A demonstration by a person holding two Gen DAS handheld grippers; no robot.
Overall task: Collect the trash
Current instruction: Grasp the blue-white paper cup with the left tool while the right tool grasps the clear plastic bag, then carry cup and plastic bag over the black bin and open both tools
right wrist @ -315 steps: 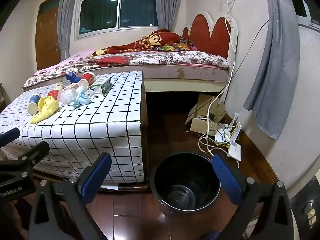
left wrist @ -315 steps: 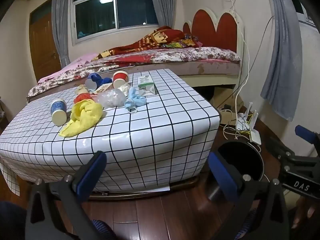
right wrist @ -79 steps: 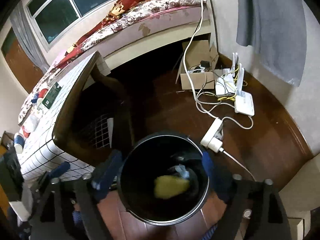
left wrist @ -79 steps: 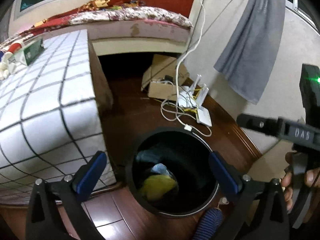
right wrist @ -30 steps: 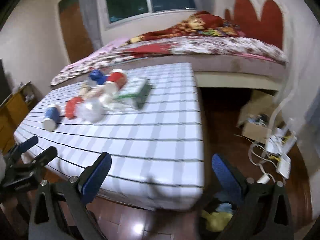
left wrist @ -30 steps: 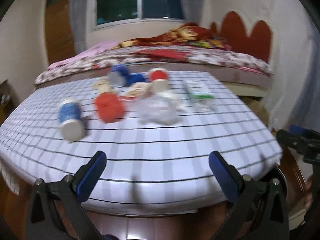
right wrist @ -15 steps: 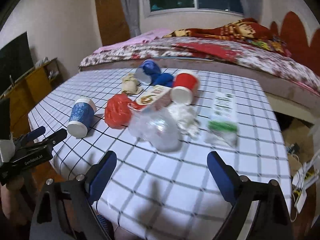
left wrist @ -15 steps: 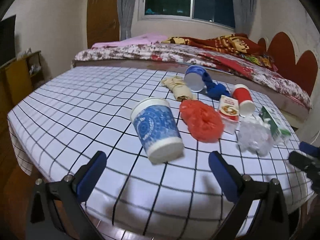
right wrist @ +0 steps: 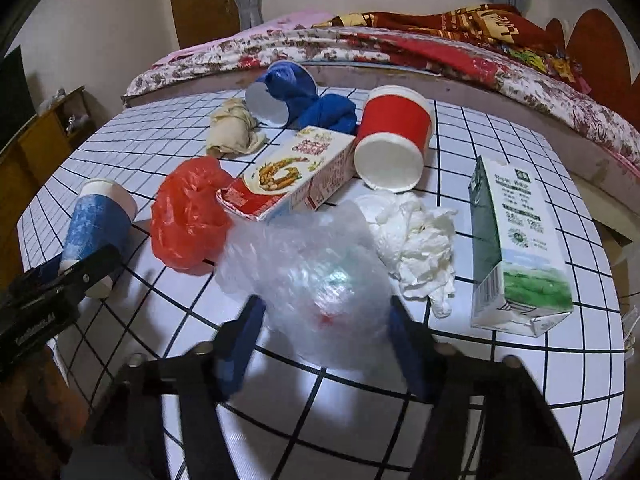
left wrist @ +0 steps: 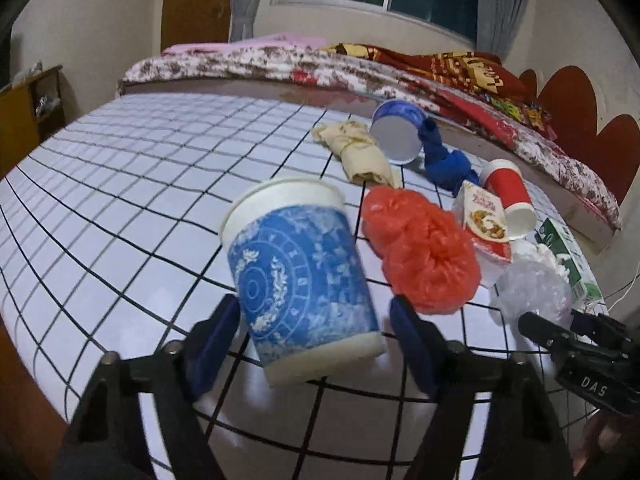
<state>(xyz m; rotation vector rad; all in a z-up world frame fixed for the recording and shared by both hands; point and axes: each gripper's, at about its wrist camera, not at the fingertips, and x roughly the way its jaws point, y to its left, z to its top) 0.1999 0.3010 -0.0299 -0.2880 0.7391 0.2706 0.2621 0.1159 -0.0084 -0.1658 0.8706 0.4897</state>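
Note:
Trash lies on the white checked table [left wrist: 120,184]. A blue patterned paper cup [left wrist: 300,280] lies tilted between the fingers of my left gripper [left wrist: 316,344]; the jaws flank its base with small gaps, so it is open around it. A clear crumpled plastic bag [right wrist: 308,276] sits between the fingers of my right gripper [right wrist: 324,340], which is open around it. The blue cup also shows at the left of the right wrist view [right wrist: 96,228]. A red plastic bag [left wrist: 424,252] lies just right of the cup.
On the table are a red carton [right wrist: 288,172], a red cup [right wrist: 392,140], a white tissue wad [right wrist: 416,236], a green carton [right wrist: 516,252], a blue cup with blue cloth [right wrist: 300,100] and a beige rag [right wrist: 232,132]. The bed [left wrist: 360,64] stands behind.
Both grippers have moved in close over the table. The left now straddles the blue cup and the right straddles the clear plastic bag; both sets of fingers have narrowed.

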